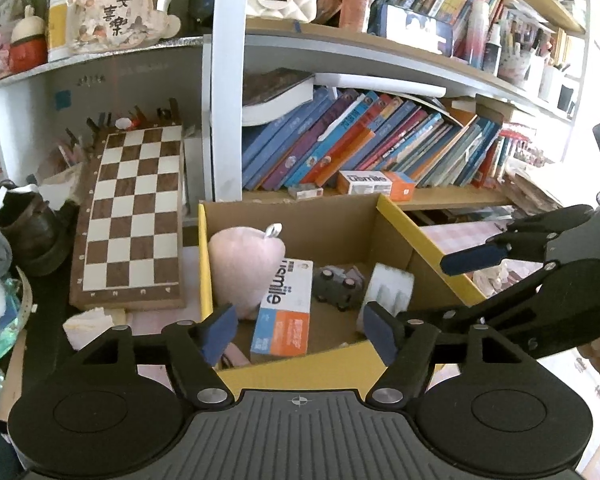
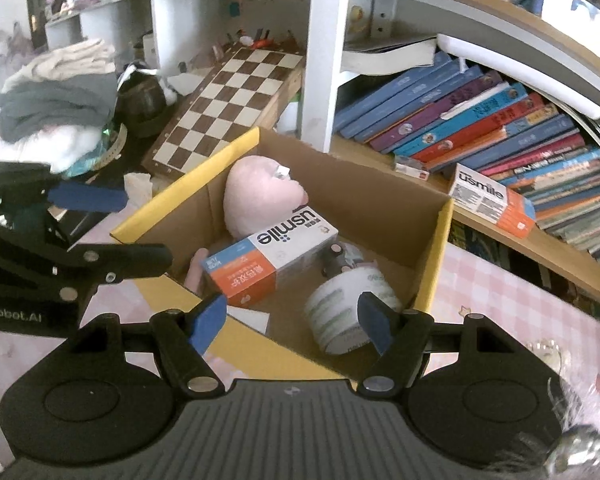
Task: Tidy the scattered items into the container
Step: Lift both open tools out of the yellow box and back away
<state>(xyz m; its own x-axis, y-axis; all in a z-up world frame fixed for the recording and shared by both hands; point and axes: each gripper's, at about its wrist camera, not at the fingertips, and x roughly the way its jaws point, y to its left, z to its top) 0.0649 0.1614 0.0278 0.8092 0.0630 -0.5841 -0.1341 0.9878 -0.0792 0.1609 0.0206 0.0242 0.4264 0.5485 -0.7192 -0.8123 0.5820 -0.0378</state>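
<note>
While both the left gripper (image 1: 300, 330) and the right gripper (image 2: 292, 320) stand released and empty over the cardboard box (image 2: 440, 248), where the toothpaste carton (image 2: 276, 252) and plush (image 2: 256, 192) already lie, each should lift clear of its rim before seeking remaining strays.

— That white shelving unit (image 1: 224, 80) fills the whole wall, doesn't it?

— Yes, with slanting rows of books (image 1: 360, 144) on its wooden shelf (image 2: 500, 228), and a chessboard (image 1: 134, 216) leaning in the left bay.

— Bright daylight washes in from the right.

— And a pink checked cloth (image 2: 500, 300) covers the surface below, with folded clothes (image 2: 56, 100) heaped at the far left.
</note>
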